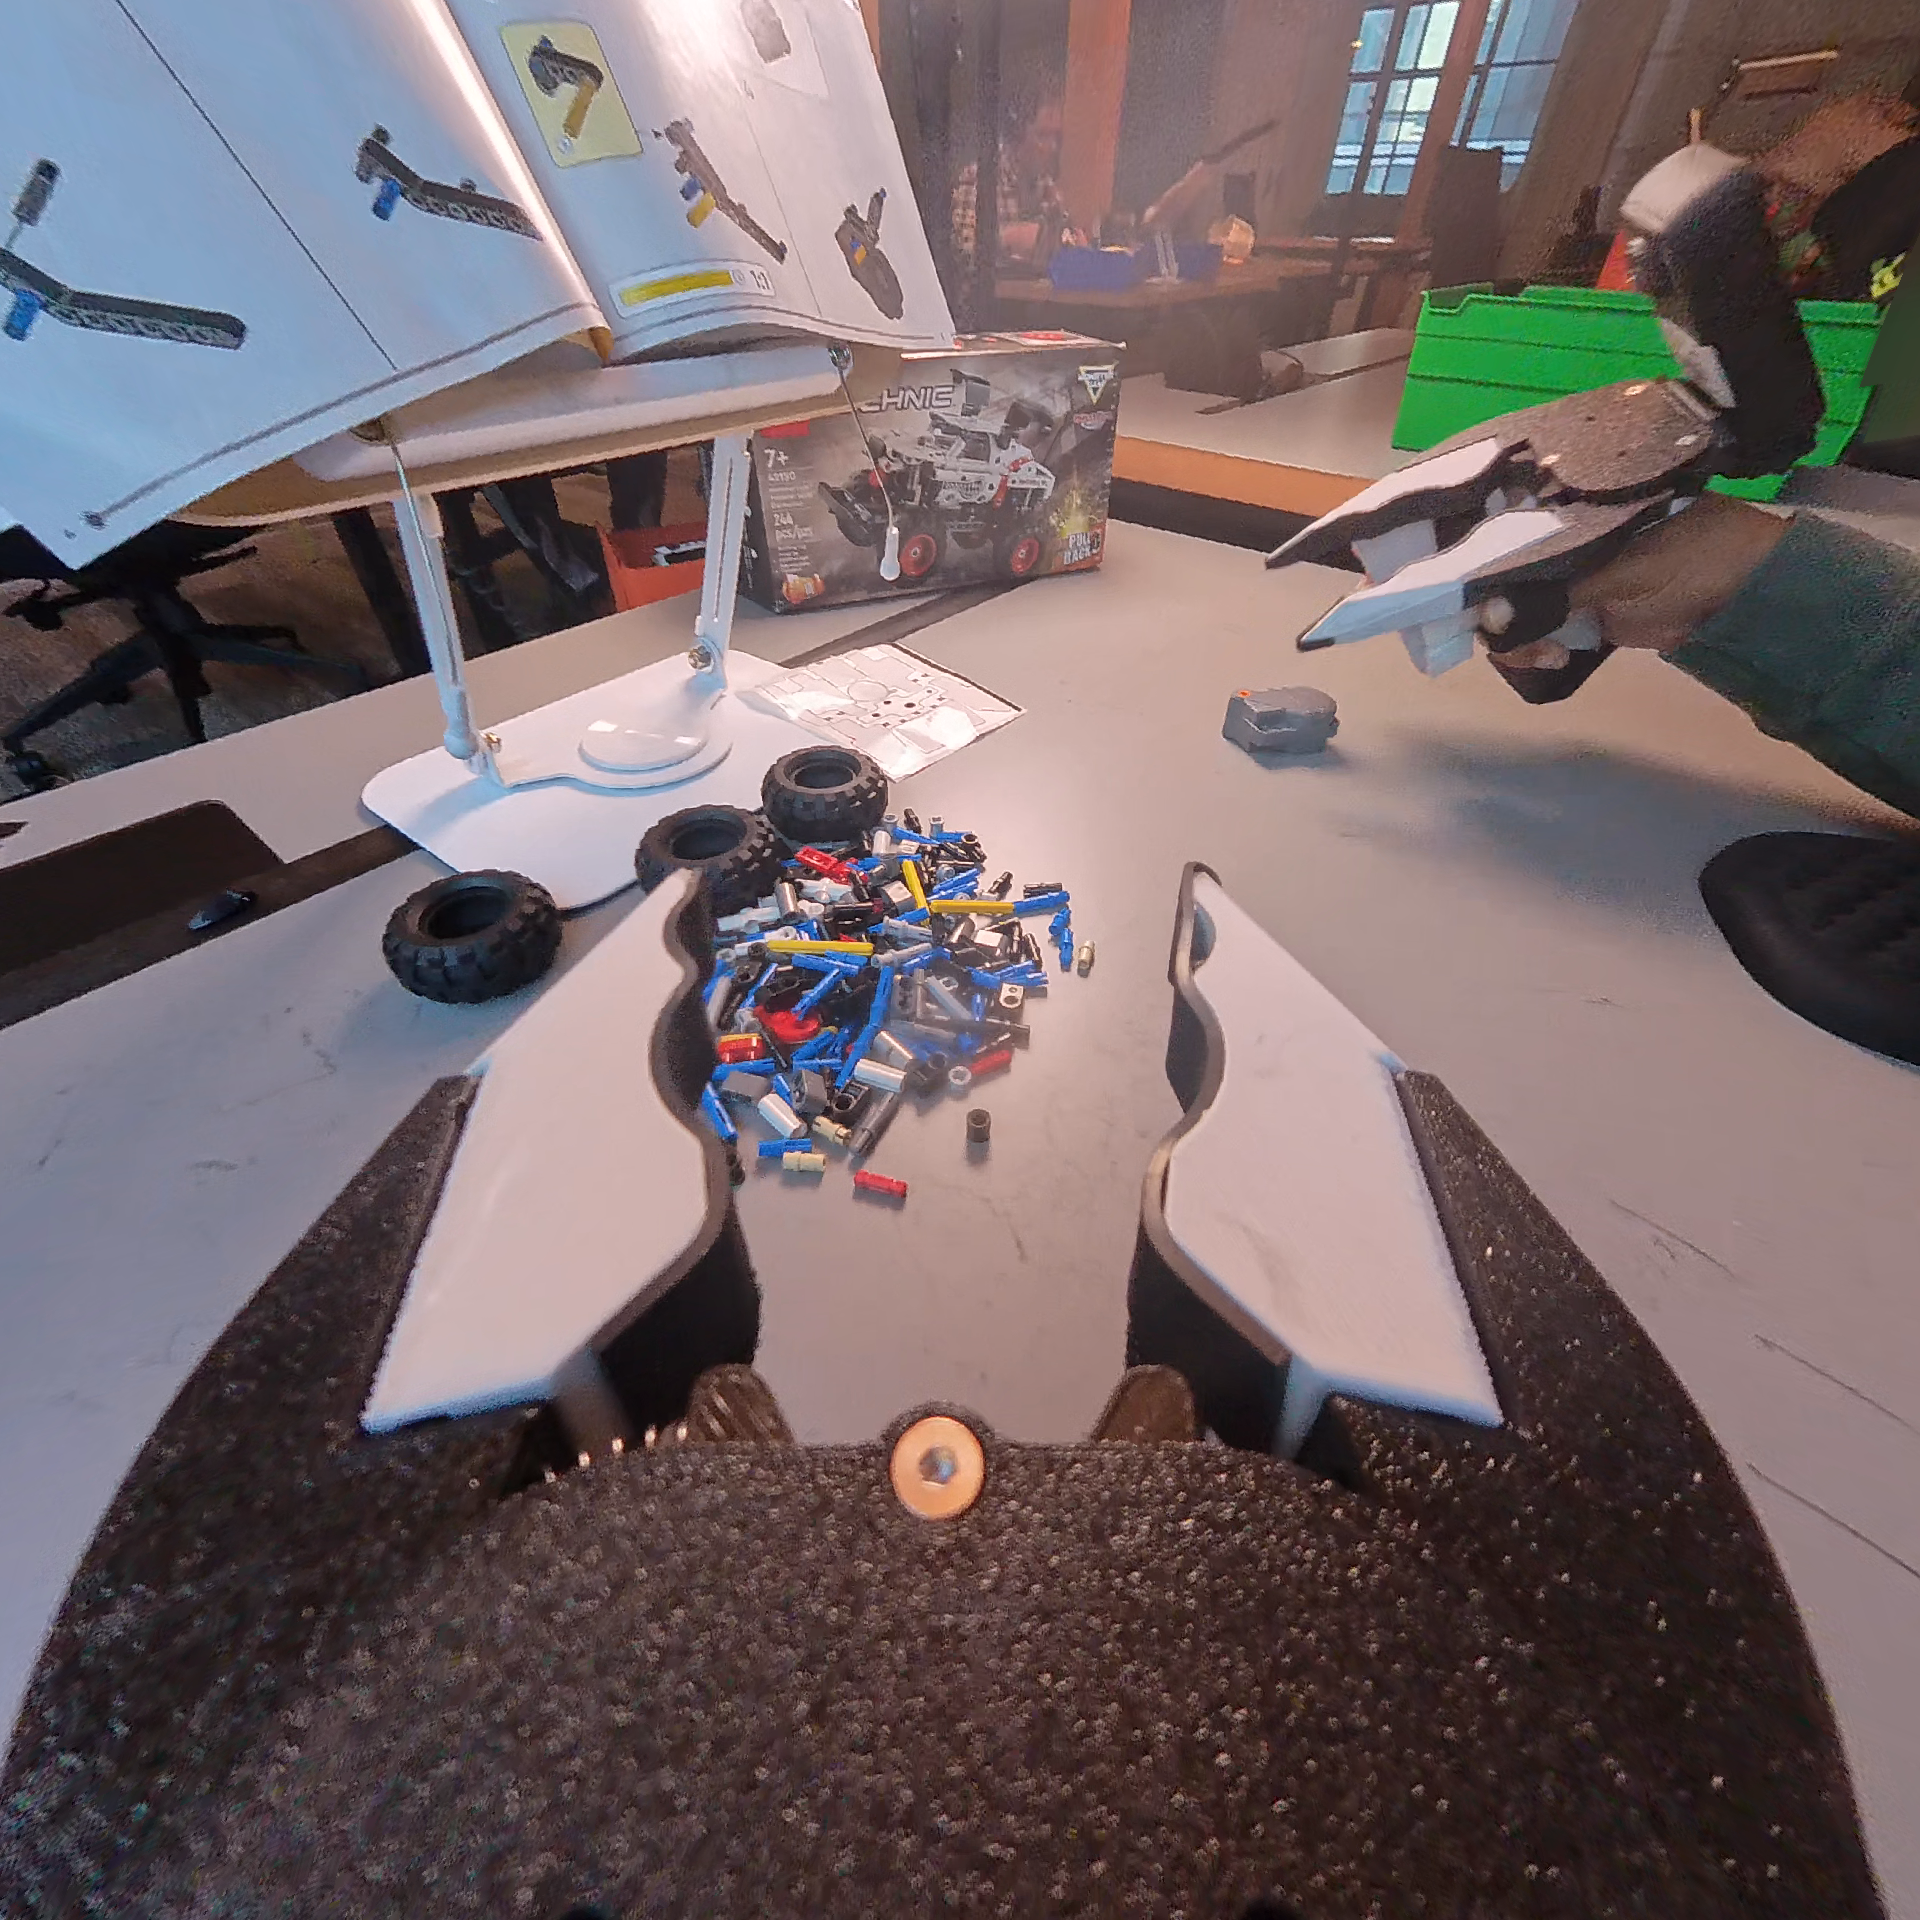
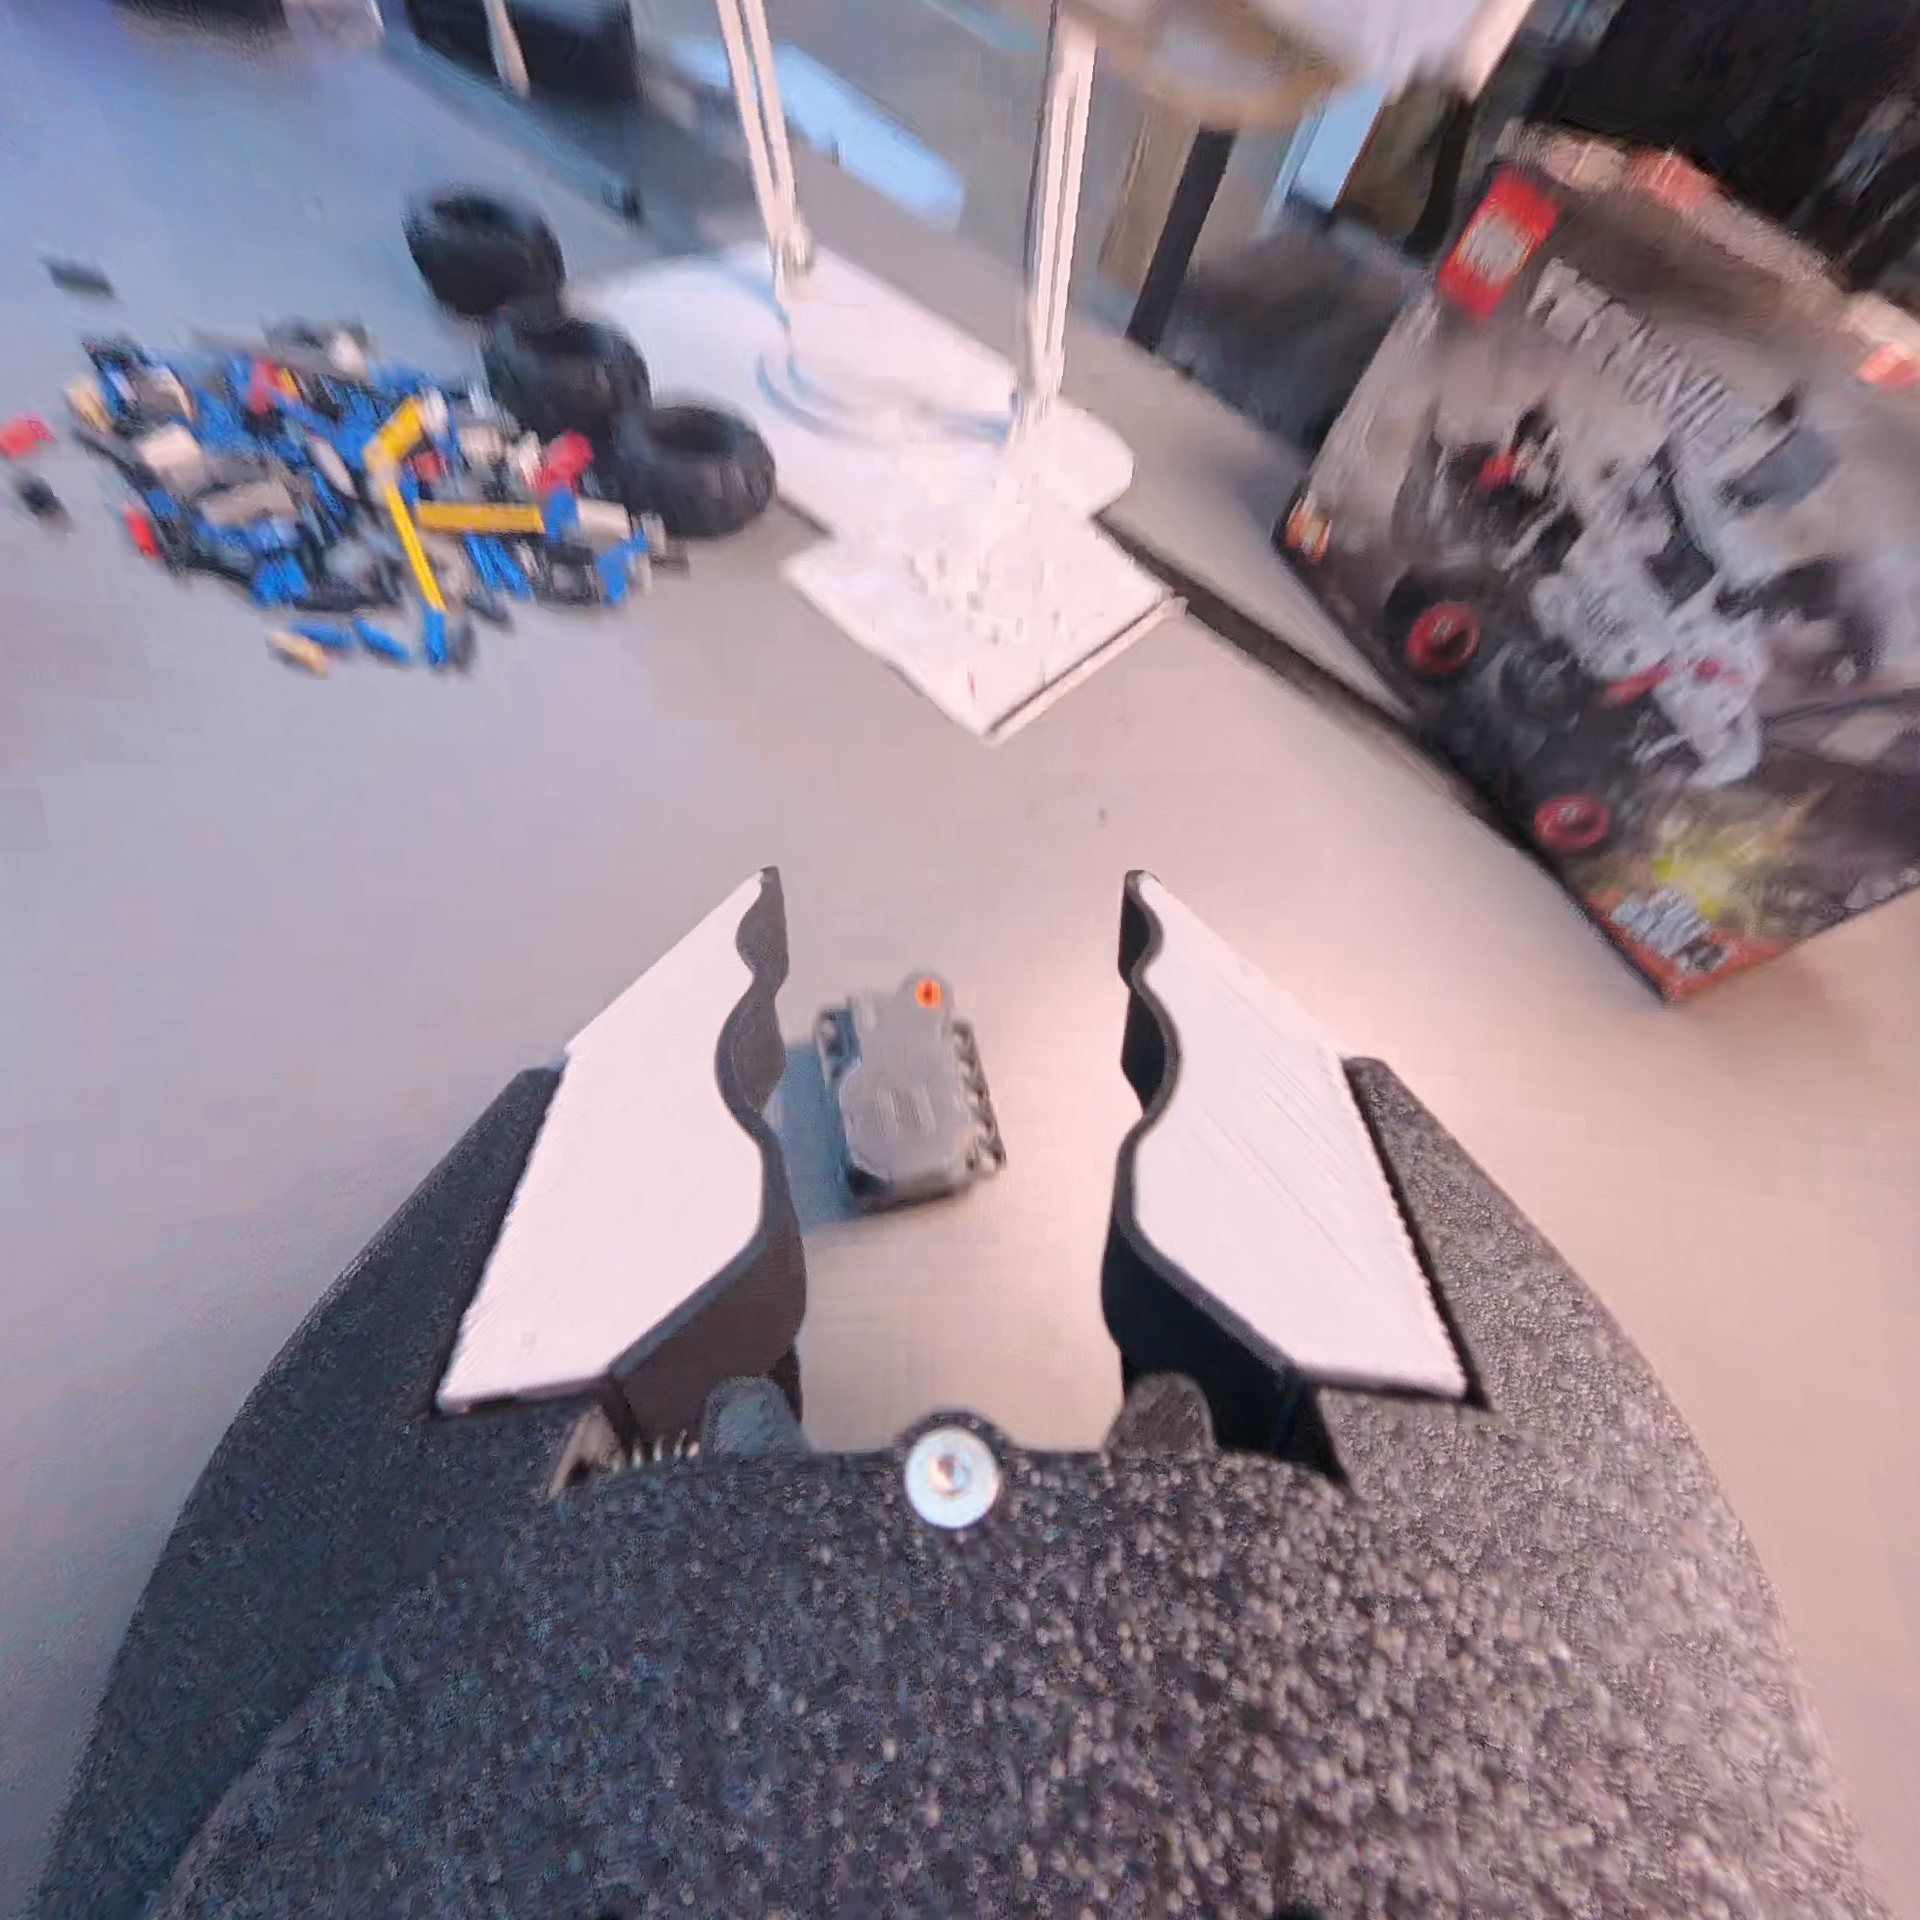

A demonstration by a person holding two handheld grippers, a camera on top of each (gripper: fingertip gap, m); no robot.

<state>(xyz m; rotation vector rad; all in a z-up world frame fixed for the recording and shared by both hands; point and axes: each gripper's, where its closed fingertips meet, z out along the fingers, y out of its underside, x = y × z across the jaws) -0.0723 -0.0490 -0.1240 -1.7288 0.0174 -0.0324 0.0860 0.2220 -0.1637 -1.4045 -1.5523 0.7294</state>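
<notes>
My left gripper (image 1: 940, 883) is open and empty above the grey table (image 1: 1351, 1039), with a pile of small blue, black, yellow and red building pieces (image 1: 883, 997) lying between and beyond its fingers. My right gripper (image 2: 951, 883) is open and empty, hovering over a grey motor block with an orange dot (image 2: 909, 1101) that lies on the table between its fingers. The right gripper (image 1: 1294, 603) also shows in the left wrist view at the upper right, above the same grey block (image 1: 1278, 719). The pile (image 2: 332, 499) shows blurred in the right wrist view.
Three black tyres (image 1: 473, 935) (image 1: 707, 847) (image 1: 826, 795) lie by the pile. A white stand (image 1: 540, 790) holds an open instruction booklet (image 1: 416, 208). A toy set box (image 1: 935, 478), a sticker sheet (image 1: 888, 707), a green crate (image 1: 1538, 364) and a black mat (image 1: 1829, 935) are around.
</notes>
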